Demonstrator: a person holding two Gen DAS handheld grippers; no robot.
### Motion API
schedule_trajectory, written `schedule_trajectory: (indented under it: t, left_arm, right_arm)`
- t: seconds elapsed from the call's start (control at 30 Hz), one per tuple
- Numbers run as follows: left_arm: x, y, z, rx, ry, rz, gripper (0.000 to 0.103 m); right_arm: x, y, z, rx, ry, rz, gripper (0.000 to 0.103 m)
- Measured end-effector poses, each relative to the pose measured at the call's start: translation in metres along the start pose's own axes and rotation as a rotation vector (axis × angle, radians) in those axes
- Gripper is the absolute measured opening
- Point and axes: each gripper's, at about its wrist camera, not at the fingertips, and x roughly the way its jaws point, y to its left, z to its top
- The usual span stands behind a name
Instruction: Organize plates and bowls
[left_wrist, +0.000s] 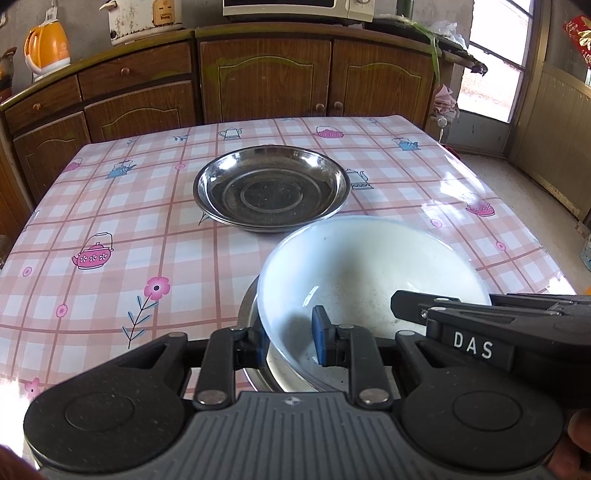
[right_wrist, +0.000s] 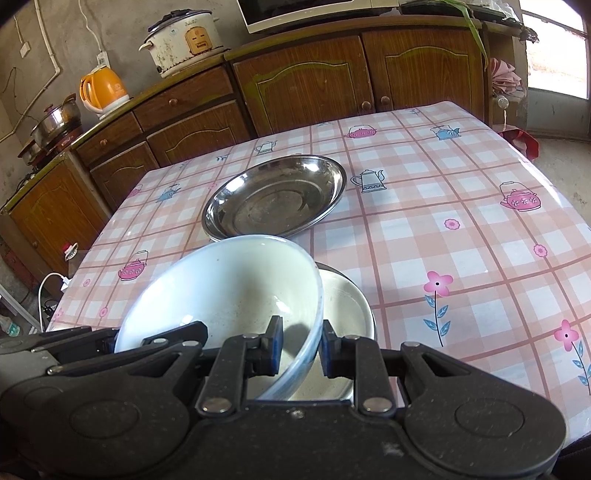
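The table (left_wrist: 110, 229) under its pink checked oilcloth lies mostly bare, with open cloth to the left and right. At its middle sit steel plates (left_wrist: 271, 188), seemingly two stacked, well clear of every edge. Nearer, a white bowl (left_wrist: 369, 266) tilts above a steel bowl (right_wrist: 351, 295). The left gripper (left_wrist: 290, 338) and right gripper (right_wrist: 299, 347) each clamp the white bowl's rim on opposite sides

The table (left_wrist: 110, 221) holds one white bowl (left_wrist: 369, 266), one steel bowl (right_wrist: 351, 295) beneath it, and two stacked steel plates (left_wrist: 271, 188).
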Motion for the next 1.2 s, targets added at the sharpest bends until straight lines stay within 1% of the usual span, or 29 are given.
schedule_trajectory:
  t: [0.57, 1.2]
  left_arm:
    - [0.012, -0.003, -0.003, 0.019, 0.013, -0.012, 0.023]
    - [0.020, -0.003, -0.008, 0.014, 0.043, -0.024, 0.023]
  right_arm:
    - [0.010, -0.008, -0.003, 0.022, 0.013, 0.001, 0.027]
    - [0.016, -0.011, -0.008, 0.034, 0.045, -0.008, 0.027]
